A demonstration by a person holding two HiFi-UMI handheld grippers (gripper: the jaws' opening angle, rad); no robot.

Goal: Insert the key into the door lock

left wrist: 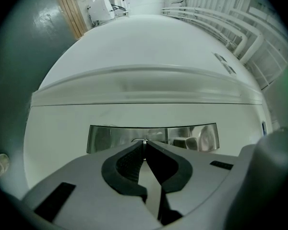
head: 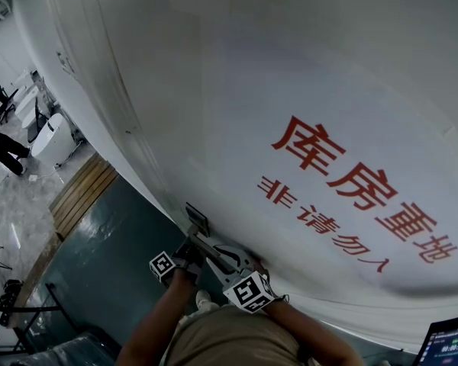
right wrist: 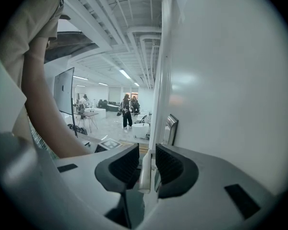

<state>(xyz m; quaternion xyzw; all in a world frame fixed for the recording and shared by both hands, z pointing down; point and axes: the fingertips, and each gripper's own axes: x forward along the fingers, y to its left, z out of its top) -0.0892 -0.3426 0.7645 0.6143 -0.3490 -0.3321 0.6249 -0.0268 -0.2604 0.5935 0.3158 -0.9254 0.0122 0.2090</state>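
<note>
A white door [head: 237, 90] with red lettering fills the head view. A steel lock plate [head: 197, 218] sits near its edge, with a grey lever handle [head: 211, 252] beside it. My left gripper [left wrist: 145, 150] is shut on a thin metal key [left wrist: 144, 142]. The key's tip stands at the steel lock plate [left wrist: 110, 138]; I cannot tell whether it has gone in. My right gripper [right wrist: 146, 159] is shut on the pale handle bar [right wrist: 144, 172], close along the door, with the lock plate [right wrist: 170, 128] just beyond. Both marker cubes [head: 162, 266] [head: 249, 290] show low in the head view.
The person's bare arm [right wrist: 43, 104] rises at the left of the right gripper view. Behind it are a dark screen [right wrist: 64, 90] and people standing in a bright room [right wrist: 127, 110]. Wooden floor strips [head: 84, 193] lie left of the door. A laptop screen [head: 446, 345] shows at the bottom right.
</note>
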